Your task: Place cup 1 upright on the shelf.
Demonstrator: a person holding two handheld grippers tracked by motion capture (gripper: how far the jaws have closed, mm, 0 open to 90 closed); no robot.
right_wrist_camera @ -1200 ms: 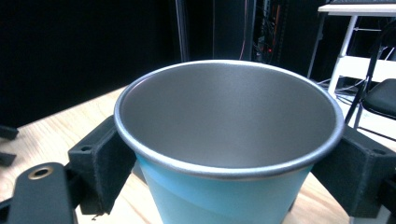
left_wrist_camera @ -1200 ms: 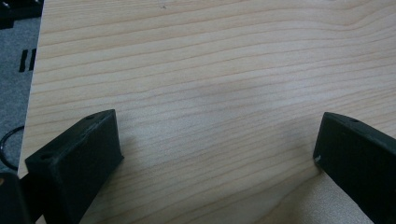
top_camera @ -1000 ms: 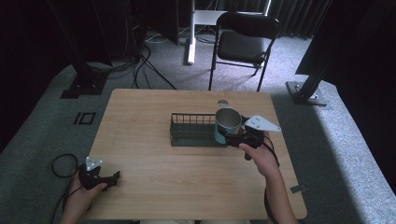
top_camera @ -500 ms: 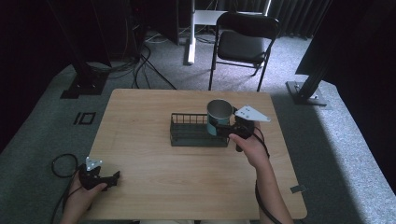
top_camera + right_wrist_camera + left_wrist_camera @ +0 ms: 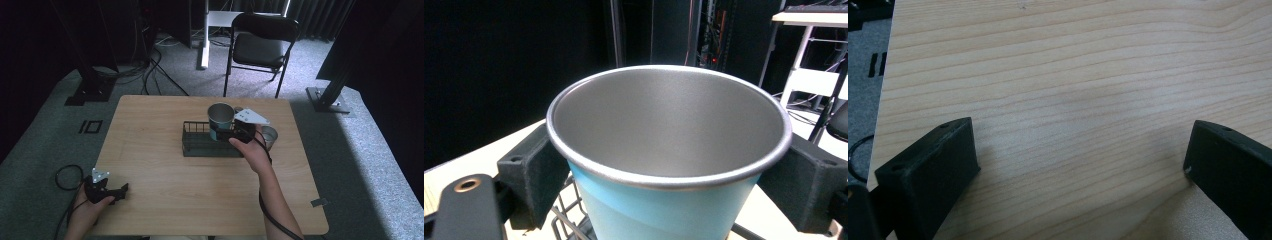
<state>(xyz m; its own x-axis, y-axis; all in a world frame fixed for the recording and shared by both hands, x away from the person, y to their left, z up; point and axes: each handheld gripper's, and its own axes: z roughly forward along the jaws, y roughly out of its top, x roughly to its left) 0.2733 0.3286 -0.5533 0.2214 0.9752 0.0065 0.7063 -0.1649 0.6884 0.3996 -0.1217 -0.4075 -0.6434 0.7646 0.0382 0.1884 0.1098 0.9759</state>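
Blue cup (image 5: 664,165), no readable label, clamped in right hand-held gripper (image 5: 231,133) above wire basket (image 5: 200,145); left hand-held gripper (image 5: 119,190) jaws apart.

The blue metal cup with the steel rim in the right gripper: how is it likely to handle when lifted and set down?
The blue metal cup with the steel rim looks stiff, so the right gripper clamping its sides probably won't dent it. It appears empty, so it is likely light. Its smooth tapered wall may slip downward, and over the black wire basket it might tip on the wires.
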